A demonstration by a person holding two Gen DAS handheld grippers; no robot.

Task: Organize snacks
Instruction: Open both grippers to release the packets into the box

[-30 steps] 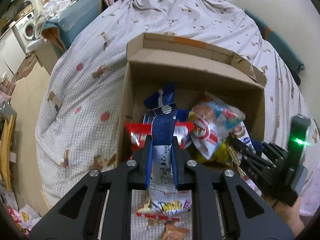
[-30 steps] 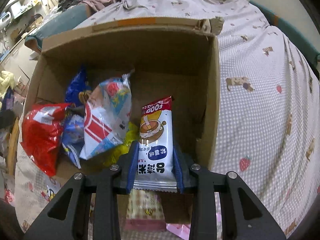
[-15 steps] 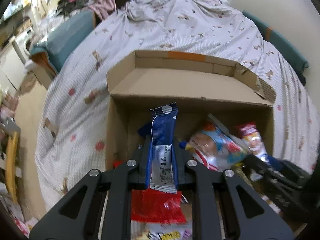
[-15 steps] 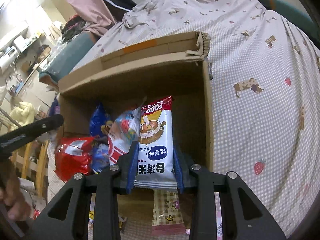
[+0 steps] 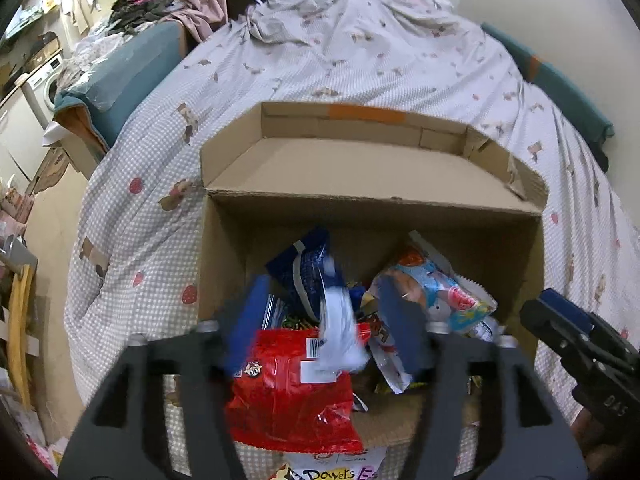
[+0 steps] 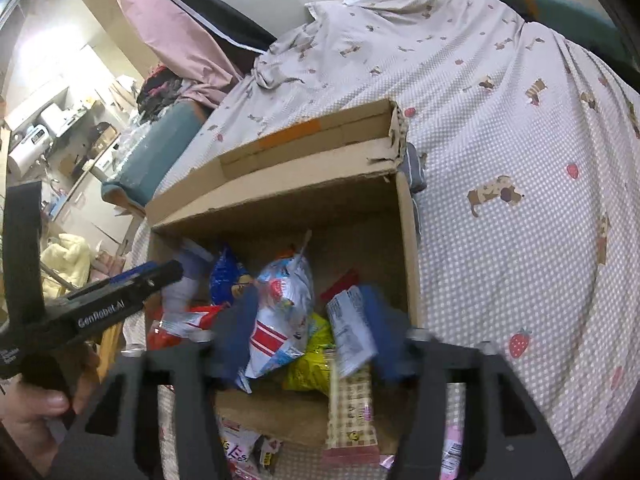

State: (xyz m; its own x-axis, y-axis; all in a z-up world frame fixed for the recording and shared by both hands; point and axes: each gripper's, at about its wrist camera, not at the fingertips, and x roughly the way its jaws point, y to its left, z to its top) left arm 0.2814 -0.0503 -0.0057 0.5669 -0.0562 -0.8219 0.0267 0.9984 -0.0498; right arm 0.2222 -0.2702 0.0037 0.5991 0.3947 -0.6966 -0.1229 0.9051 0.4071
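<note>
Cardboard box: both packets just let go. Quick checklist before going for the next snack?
1. Left gripper jaws apart, just been opening: ok.
2. Blue-and-white packet free of the left pads, blurred, dropping over the cardboard box: ok.
3. Right gripper jaws apart, just been opening: ok.
4. White-and-red packet clear of the right pads, over the box: ok.
5. Both packets settled inside: cannot tell, both blurred.
6. More snacks waiting on the bedspread, such as the checked packet: ok.
</note>
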